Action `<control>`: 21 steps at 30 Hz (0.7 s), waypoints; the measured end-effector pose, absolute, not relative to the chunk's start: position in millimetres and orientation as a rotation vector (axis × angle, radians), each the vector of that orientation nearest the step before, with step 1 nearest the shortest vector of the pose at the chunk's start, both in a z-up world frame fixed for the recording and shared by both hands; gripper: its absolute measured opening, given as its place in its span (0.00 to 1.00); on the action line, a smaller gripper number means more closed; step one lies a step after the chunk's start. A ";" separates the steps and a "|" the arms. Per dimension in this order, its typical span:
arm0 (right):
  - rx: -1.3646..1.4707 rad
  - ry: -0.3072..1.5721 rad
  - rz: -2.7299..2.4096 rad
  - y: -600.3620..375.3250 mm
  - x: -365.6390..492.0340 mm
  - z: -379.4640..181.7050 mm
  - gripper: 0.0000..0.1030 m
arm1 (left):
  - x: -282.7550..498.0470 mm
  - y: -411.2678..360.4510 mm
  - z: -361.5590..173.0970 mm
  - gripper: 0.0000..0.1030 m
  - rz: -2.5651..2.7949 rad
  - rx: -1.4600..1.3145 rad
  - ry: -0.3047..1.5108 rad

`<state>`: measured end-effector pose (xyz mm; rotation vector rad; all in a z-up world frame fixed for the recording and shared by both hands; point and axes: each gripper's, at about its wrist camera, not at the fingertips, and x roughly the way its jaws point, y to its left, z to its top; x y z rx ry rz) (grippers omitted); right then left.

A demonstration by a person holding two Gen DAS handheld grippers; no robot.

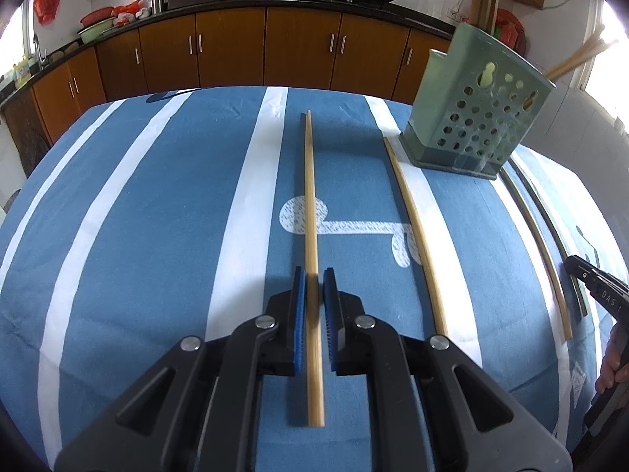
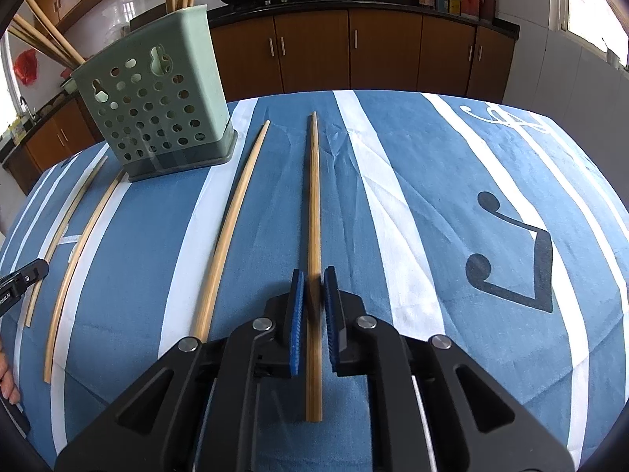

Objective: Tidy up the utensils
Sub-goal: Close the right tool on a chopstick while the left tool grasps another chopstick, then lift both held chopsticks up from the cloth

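**Each tongs lined up on its own chopstick**

The left tongs (image 1: 313, 281) straddle a chopstick (image 1: 310, 196) lying on the table (image 1: 157, 216), its long axis running straight ahead between narrowly parted pads. The right tongs (image 2: 313, 281) straddle another chopstick (image 2: 313, 204) likewise. Whether either is gripped yet is unclear. The green holder (image 2: 157, 110) stands ahead, between both.

Readable marks: two partial prints, both on gripper bodies

In the left wrist view, the black plastic body of the right gripper (image 1: 601, 295) at the right edge bears white letters "DAS", cut off by the frame. In the right wrist view, the black body of the left gripper (image 2: 17, 281) at the left edge carries small white print ending in "AI"; the rest is too small to read.
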<state>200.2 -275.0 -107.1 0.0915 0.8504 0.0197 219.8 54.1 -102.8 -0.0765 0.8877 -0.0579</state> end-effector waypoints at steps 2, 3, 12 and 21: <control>0.091 0.851 0.023 -274.5 197.3 -107.1 0.11 | 213.8 52.8 -102.8 0.11 -0.060 -0.072 0.888; 0.088 0.852 0.026 -274.1 195.9 -107.1 0.11 | 210.9 51.9 -102.8 0.11 -0.059 -0.067 0.889; 0.105 0.788 0.022 -281.1 183.6 -92.3 0.07 | 198.7 52.2 -96.8 0.08 -0.055 -0.039 0.904; 0.150 0.630 0.020 -293.8 171.4 -40.7 0.07 | 182.7 58.8 -41.9 0.08 -0.056 -0.044 0.763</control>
